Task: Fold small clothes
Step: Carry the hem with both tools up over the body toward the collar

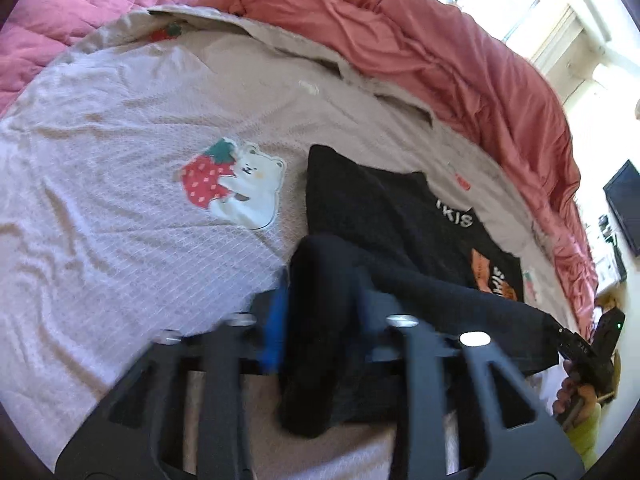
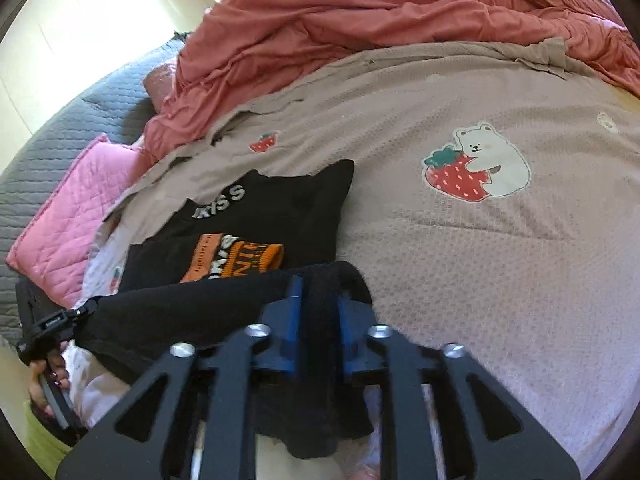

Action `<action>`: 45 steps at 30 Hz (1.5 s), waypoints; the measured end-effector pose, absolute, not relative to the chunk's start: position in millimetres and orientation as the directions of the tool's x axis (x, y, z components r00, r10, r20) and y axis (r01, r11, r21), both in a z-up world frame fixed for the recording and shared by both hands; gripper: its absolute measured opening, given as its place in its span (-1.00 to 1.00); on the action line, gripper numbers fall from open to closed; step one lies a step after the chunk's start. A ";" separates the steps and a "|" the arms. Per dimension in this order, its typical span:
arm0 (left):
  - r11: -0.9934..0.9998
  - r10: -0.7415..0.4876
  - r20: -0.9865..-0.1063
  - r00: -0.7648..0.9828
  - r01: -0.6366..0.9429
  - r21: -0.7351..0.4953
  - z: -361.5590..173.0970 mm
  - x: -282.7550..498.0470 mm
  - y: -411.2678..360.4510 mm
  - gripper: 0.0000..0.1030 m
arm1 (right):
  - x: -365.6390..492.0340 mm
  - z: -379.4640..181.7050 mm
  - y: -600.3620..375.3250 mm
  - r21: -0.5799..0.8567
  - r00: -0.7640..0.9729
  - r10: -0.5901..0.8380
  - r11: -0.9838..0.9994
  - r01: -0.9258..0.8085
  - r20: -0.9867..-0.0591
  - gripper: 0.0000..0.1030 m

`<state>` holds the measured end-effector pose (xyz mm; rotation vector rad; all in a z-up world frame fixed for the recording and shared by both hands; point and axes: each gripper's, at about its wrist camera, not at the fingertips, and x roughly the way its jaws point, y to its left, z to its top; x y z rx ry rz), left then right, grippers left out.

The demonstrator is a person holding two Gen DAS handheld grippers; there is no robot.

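A small black shirt (image 1: 384, 208) with white letters and an orange print lies on the beige bed cover (image 1: 120, 160). Its near hem is lifted and stretched between both grippers. My left gripper (image 1: 320, 300) is shut on one corner of the hem, and black cloth hangs over its blue fingers (image 1: 276, 320). My right gripper (image 2: 320, 312) is shut on the other corner of the shirt (image 2: 280, 208), cloth bunched between its blue fingers (image 2: 294, 320). The right gripper shows at the right edge of the left wrist view (image 1: 560, 330). The left gripper shows at the left edge of the right wrist view (image 2: 86, 312).
The bed cover (image 2: 480, 280) has a bear and strawberry patch (image 1: 232, 184). A rumpled salmon duvet (image 1: 440, 60) is piled along the far side. A pink quilted pillow (image 2: 68, 216) and grey quilt (image 2: 60, 128) lie beyond the shirt. A dark screen (image 1: 626, 204) hangs on the wall.
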<state>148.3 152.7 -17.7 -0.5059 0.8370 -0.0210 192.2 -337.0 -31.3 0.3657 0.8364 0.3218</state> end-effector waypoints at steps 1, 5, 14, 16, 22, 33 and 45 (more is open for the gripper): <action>0.875 -0.215 -0.693 0.688 -0.179 -0.449 -15.7 139.6 153.7 -0.30 | 185.5 -27.8 -339.2 0.419 0.646 0.394 0.899 -0.124 -0.654 0.05; 0.843 -0.261 -0.645 0.719 -0.156 -0.515 -11.7 104.5 150.3 -0.22 | 156.0 -20.7 -350.3 0.411 0.667 0.382 0.903 -0.123 -0.640 0.11; 0.856 -0.304 -0.669 0.678 -0.113 -0.504 -21.2 90.5 123.6 0.05 | 128.4 -25.7 -330.3 0.401 0.624 0.431 0.894 -0.198 -0.652 0.11; 0.862 -0.289 -0.686 0.667 -0.131 -0.490 -21.4 98.4 120.9 0.02 | 134.6 -25.6 -323.7 0.399 0.614 0.443 0.890 -0.218 -0.653 0.01; 0.889 -0.247 -0.735 0.631 -0.153 -0.431 -16.0 120.2 116.1 -0.97 | 163.3 -23.0 -317.5 0.405 0.597 0.455 0.886 -0.226 -0.660 -0.84; 0.861 -0.239 -0.723 0.648 -0.202 -0.466 9.2 198.0 139.9 -0.97 | 263.5 0.6 -314.3 0.396 0.674 0.404 0.901 -0.177 -0.618 -0.85; 0.760 -0.212 -0.704 0.678 -0.338 -0.554 -30.6 261.7 152.8 -0.57 | 325.0 -56.9 -308.5 0.451 0.592 0.362 0.892 0.003 -0.720 -0.82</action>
